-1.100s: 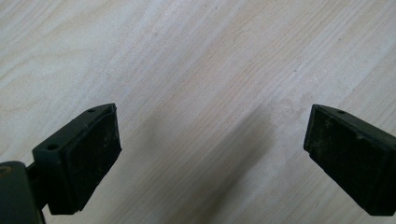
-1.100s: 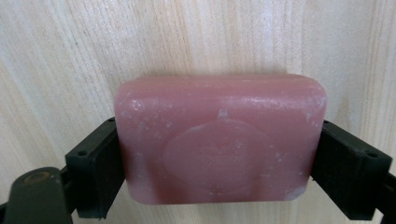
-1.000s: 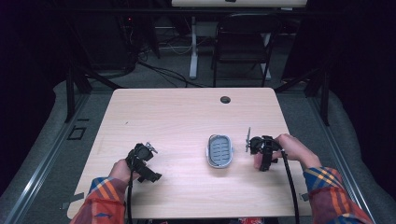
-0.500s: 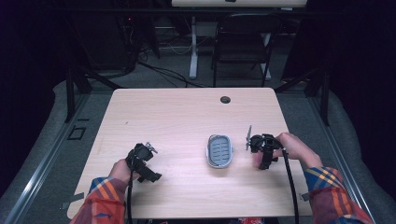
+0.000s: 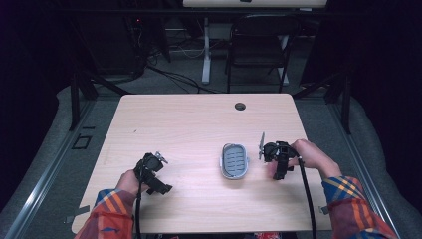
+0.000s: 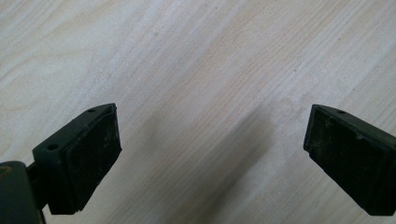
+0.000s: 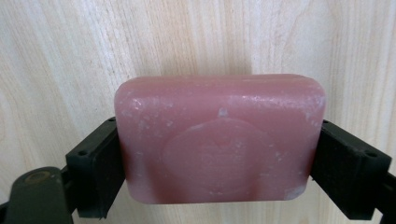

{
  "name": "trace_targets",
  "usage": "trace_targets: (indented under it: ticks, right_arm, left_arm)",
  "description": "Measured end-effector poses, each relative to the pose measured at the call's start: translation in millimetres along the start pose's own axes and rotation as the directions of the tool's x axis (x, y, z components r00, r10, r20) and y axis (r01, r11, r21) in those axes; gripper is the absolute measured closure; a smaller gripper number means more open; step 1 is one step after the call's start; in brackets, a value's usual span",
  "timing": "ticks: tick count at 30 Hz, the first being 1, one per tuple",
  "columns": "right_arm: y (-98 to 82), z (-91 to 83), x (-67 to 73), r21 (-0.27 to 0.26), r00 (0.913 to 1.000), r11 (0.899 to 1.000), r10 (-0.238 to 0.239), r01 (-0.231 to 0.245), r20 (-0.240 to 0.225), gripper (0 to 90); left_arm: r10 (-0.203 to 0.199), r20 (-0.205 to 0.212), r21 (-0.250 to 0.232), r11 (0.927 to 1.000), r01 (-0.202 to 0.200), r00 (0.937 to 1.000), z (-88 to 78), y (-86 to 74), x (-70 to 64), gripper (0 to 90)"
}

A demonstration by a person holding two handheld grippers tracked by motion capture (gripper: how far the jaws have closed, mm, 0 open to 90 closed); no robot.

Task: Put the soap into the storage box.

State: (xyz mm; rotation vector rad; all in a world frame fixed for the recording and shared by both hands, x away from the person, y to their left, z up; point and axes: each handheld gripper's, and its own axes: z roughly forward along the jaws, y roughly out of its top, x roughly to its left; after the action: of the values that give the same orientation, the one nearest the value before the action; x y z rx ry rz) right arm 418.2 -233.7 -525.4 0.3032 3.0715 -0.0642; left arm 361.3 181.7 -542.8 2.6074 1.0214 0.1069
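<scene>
Right gripper [image 7: 219, 154] fingers clamp the pink soap bar [image 7: 219, 140], at 3 o'clock of the soap dish [image 5: 234, 161]; left gripper [image 6: 212, 154] fingers stand apart over the desk [image 5: 189, 124].

Waxy pink soap bar [image 7: 219, 140], matt wood-grain table [image 5: 189, 119], seemingly plastic dish [image 5: 234, 161].

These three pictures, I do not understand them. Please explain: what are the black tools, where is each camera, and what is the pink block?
A person sits at a wooden table and holds a hand tool with two jaws in each hand. The high view looks down from above. There you see the left gripper, the right gripper and a grey soap dish lying between them. The other two pictures come from a small camera riding on each gripper. The left gripper is open, with bare wood between its jaws. The right gripper is shut on a pink bar of soap, held by its two ends just over the table.
</scene>
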Motion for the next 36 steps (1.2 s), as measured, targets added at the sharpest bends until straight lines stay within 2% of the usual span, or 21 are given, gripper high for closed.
trace_targets:
  ticks: [10, 17, 36]
  right_arm:
    - [7.9, -6.3, -0.8, -0.005, 0.9999, 1.000, -0.010, 0.010, 0.006, 12.8]
    - [16.7, -12.4, -0.2, 0.009, 0.9994, 0.999, -0.033, 0.033, 0.011, 12.8]
    - [27.4, -27.6, -3.3, -0.002, 0.9982, 0.998, -0.057, 0.057, 0.017, 12.8]
  left_arm:
    - [-0.001, 0.000, -0.003, 1.0000, 0.001, 1.0000, 0.2, -0.2, -0.1, 3.7]
    - [-0.001, 0.000, -0.003, 1.0000, 0.001, 1.0000, 0.1, -0.2, -0.1, 3.8]
    - [-0.001, 0.005, -0.001, 1.0000, 0.001, 1.0000, 0.8, 0.1, 0.3, 3.8]
